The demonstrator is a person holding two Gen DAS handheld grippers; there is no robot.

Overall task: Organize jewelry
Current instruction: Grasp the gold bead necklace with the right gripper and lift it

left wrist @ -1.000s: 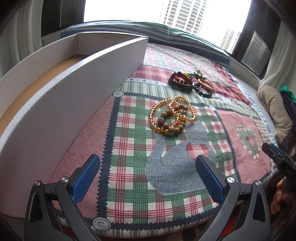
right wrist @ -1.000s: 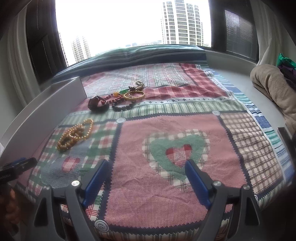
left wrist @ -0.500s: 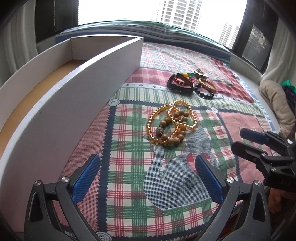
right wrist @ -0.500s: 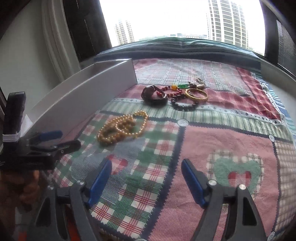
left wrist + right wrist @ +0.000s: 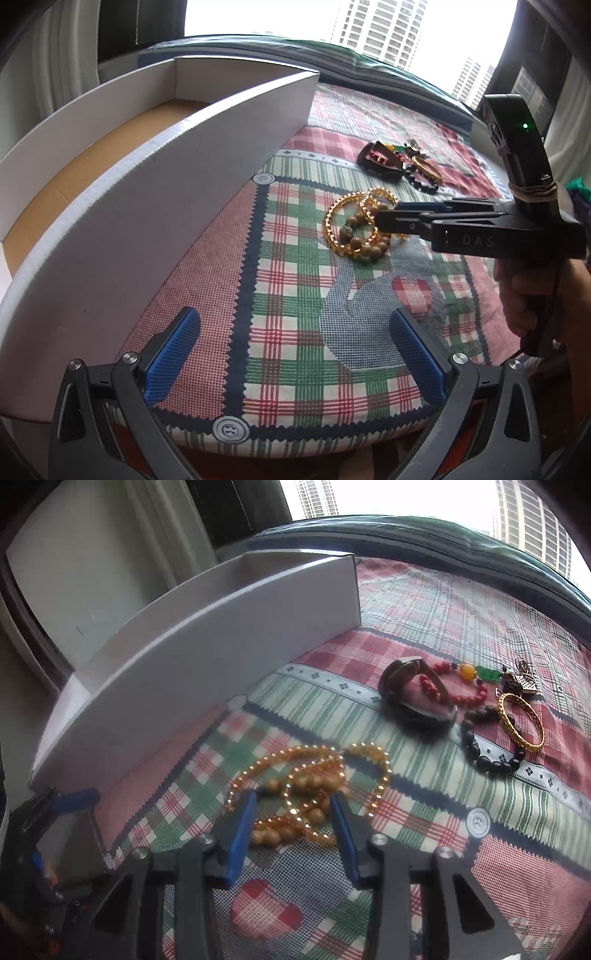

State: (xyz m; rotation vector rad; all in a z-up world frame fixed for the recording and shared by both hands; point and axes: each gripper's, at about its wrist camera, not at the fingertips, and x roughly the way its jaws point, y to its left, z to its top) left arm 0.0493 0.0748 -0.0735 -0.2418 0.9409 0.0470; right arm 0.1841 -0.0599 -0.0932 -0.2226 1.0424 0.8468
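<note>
A tangle of amber-gold and tan wooden bead bracelets (image 5: 310,794) lies on the patchwork gingham quilt (image 5: 424,627), toward the side where the long white cardboard box (image 5: 207,657) stands. The right tool (image 5: 293,825) straddles the tangle, its blue pads (image 5: 240,834) closing in either side of the beads but not yet pressing them. Farther along the quilt sits a second cluster: dark bangle (image 5: 417,698), red bead strand (image 5: 458,686), gold bangle (image 5: 521,720). The left tool (image 5: 295,354) hovers with jaws wide apart over bare quilt.

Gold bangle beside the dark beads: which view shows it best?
The right wrist view: the gold bangle lies unobstructed there, its patterned rim clear. In the left wrist view it is small, distant and only partly distinct.
</note>
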